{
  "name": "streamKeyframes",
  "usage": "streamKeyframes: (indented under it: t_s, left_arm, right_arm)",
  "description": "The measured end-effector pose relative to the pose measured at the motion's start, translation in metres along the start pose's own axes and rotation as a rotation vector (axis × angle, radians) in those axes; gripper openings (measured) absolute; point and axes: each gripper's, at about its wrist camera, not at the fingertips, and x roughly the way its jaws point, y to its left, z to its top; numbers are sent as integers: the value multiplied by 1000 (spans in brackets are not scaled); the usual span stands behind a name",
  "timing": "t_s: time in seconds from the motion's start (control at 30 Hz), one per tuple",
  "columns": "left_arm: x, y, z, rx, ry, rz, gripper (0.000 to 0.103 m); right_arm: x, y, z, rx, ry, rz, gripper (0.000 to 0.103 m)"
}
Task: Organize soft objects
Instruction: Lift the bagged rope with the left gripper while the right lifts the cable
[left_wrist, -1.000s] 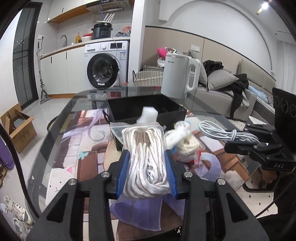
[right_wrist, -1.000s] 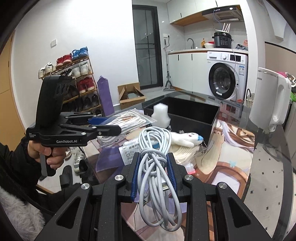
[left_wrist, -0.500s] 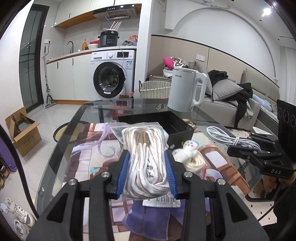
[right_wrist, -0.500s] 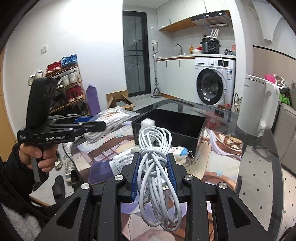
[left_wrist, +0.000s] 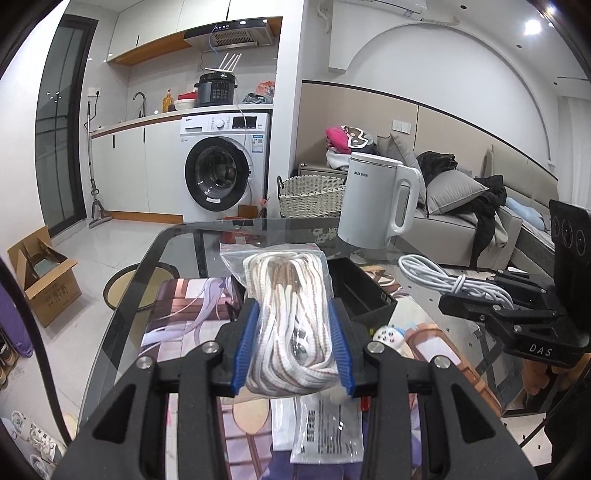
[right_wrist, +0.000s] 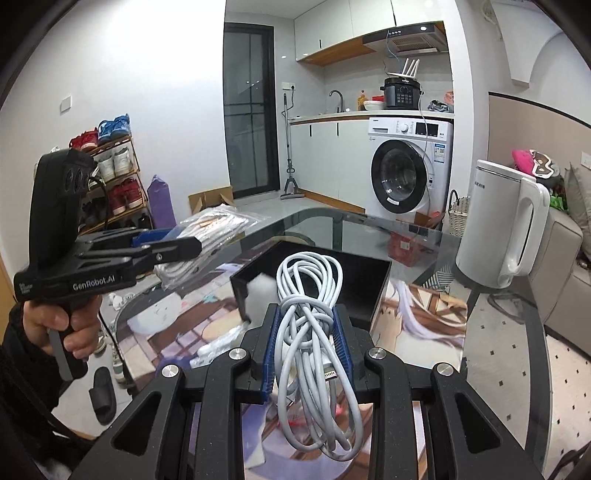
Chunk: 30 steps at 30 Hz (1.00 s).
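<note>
My left gripper (left_wrist: 291, 347) is shut on a clear bag of white rope (left_wrist: 291, 306) and holds it above the glass table (left_wrist: 177, 243). It also shows in the right wrist view (right_wrist: 173, 251) at the left, with the bag (right_wrist: 214, 229). My right gripper (right_wrist: 306, 343) is shut on a coiled white cable (right_wrist: 310, 310), held above the table in front of a black box (right_wrist: 351, 291). The black box (left_wrist: 362, 288) lies behind the rope bag in the left wrist view. A small white plush toy (left_wrist: 388, 334) lies on the table.
A white kettle (left_wrist: 376, 206) stands at the table's far right. A flat white packet (left_wrist: 325, 432) lies below the left gripper. A printed mat (left_wrist: 184, 314) covers the table. A white foam piece (right_wrist: 258, 295) sits by the black box.
Both grippers have risen with their loads and the views now look more level. The rope bag now hides the foam piece in the left wrist view.
</note>
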Motion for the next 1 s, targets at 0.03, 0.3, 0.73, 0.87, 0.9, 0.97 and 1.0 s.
streamKeyframes:
  t_s: [0.03,0.3,0.73,0.87,0.9,0.97,1.0]
  left_arm:
    - [2,1,1,0,3,4,37]
    - [22,2,11,-2,6,-3,37]
    - [62,2,22,28,41,-1,37]
    - [71,3,23,33,53,-2,37]
    - [74,3,23,34,58,-1,37]
    - [79,3,23,35,66,3,37]
    - [82,4,23,36,70,2,37]
  right_arm:
    - [2,-2,3,1,-2,-2,28]
    - [19,-11,22,-7,1,-24,28]
    - [71,-30,41,-5,50,-17,27]
    - [86,-35,42,-5,63,-5,27]
    - [89,-36,43,-6,67,-5,27]
    - [97,-38,43,-7,75,0,27]
    - [101,-38,44,-8,79,2,27]
